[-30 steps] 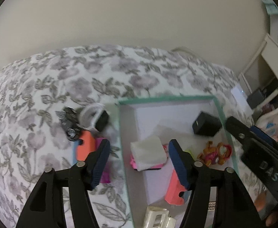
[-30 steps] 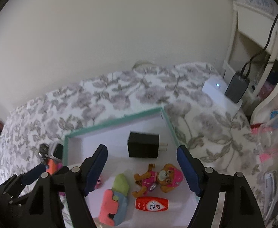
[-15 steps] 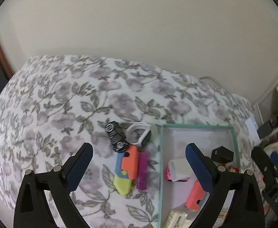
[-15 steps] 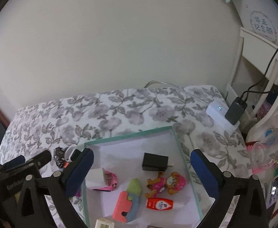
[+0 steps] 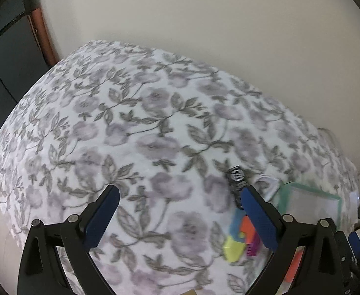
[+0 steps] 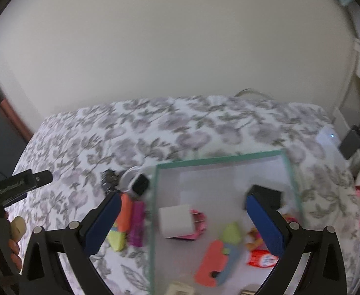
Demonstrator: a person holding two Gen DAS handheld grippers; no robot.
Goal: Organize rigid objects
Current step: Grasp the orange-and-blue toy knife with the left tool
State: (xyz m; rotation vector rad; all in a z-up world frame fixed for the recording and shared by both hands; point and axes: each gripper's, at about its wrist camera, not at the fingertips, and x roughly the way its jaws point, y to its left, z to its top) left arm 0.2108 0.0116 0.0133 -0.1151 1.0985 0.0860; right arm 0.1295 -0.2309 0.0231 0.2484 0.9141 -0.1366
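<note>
My left gripper is open over bare floral cloth, nothing between its fingers. To its right lie a black toy car, an orange, blue and yellow toy and a magenta piece. My right gripper is open above the left part of the green-rimmed box. In the box lie a white charger cube on a pink item, a black charger, an orange and blue toy and a red-white tube. Left of the box lie a white-strapped watch, the toy car and the orange toy.
The floral cloth covers a surface that runs back to a pale wall. A white device with a lit dot and a dark adapter sit at the far right. A person's hand holds the left tool at the left edge.
Both jaws have spread wider. The left view has swung left, off the box and onto open cloth. The right gripper has drawn back and left, so the box's left wall now lies between its fingers.
</note>
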